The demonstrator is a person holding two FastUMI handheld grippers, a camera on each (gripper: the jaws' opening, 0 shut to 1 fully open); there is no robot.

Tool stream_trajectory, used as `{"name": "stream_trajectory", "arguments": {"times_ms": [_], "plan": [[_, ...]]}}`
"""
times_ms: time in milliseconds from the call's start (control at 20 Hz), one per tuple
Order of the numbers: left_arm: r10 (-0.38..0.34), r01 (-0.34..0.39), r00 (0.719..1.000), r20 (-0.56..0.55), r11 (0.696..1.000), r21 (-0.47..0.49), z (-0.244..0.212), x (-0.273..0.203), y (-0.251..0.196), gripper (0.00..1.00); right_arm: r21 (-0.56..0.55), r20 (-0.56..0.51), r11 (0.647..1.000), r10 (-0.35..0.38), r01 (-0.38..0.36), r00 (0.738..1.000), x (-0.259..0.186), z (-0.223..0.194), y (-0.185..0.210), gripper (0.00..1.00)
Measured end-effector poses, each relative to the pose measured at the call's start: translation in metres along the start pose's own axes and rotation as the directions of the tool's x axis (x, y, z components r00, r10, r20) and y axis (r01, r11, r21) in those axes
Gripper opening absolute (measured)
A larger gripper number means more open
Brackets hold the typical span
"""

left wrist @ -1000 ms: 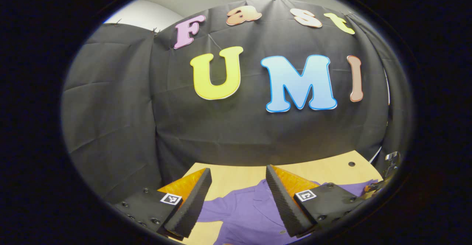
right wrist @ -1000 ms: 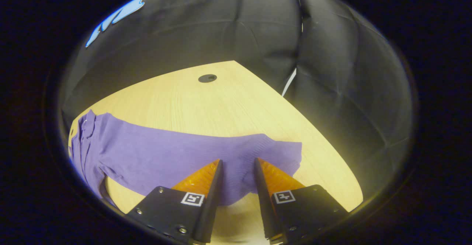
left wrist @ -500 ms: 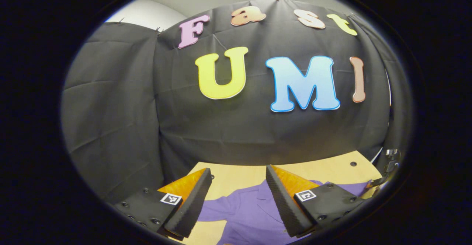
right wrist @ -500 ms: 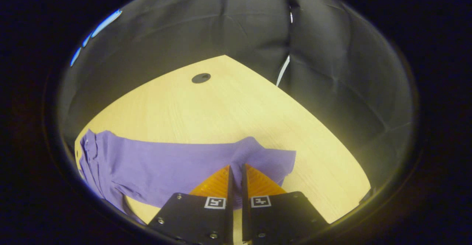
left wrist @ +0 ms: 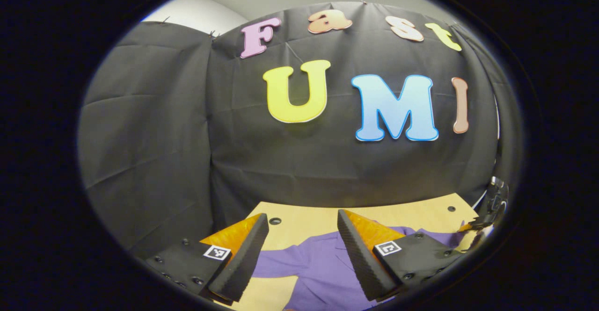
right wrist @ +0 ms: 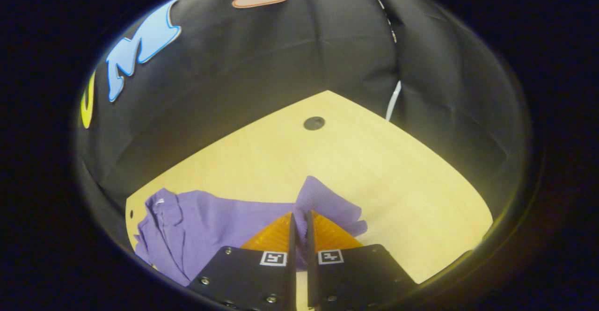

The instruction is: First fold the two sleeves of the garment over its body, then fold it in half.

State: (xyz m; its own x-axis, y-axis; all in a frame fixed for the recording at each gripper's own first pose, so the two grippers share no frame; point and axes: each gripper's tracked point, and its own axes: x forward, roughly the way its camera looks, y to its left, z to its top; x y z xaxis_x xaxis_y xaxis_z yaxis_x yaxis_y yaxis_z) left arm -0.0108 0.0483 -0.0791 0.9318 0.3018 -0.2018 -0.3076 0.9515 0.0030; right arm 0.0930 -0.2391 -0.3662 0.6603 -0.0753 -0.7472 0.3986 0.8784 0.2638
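In the right gripper view, nearest to us, our right tool (right wrist: 299, 217) has its fingers pressed together on the sleeve (right wrist: 327, 203) of the purple garment (right wrist: 210, 227). The cloth rises in a peak just past the tips, at twelve o'clock from them, so we judge the sleeve is pinched and lifted off the tabletop (right wrist: 365, 161). That hold makes sense for the first step: the sleeve has to clear the wood before it can be carried toward nine o'clock, over the body. The collar end lies at about nine o'clock, bunched a little. Beyond, at one o'clock, a dark round hole (right wrist: 314, 123) marks the bare wood.

In the left gripper view, our left tool (left wrist: 302, 229) stands with fingers well apart, holding nothing, poised above the garment's body (left wrist: 323, 273) near the collar. We judge it waits there so as not to block the fold. Farther off, at three o'clock, the other tool (left wrist: 491, 206) shows at the garment's far end.
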Motion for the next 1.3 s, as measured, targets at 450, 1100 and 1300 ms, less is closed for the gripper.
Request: {"name": "stream_trajectory", "arguments": {"times_ms": [450,1100,1300], "plan": [[0.071,-0.072,0.997,-0.031,0.997,-0.016,-0.02,-0.012,0.084,1.0,-0.069,-0.004,0.984,0.166,-0.166,0.986,-0.012,-0.019,0.144,0.1],[0.153,-0.154,0.986,-0.072,0.988,-0.013,-0.043,-0.001,0.209,1.0,-0.186,-0.127,0.916,0.336,-0.355,0.933,-0.032,-0.122,0.325,0.1],[0.188,-0.189,0.979,-0.078,0.982,-0.011,-0.048,-0.005,0.242,1.0,-0.229,-0.191,0.883,0.372,-0.41,0.908,-0.031,-0.162,0.376,0.1]]}}
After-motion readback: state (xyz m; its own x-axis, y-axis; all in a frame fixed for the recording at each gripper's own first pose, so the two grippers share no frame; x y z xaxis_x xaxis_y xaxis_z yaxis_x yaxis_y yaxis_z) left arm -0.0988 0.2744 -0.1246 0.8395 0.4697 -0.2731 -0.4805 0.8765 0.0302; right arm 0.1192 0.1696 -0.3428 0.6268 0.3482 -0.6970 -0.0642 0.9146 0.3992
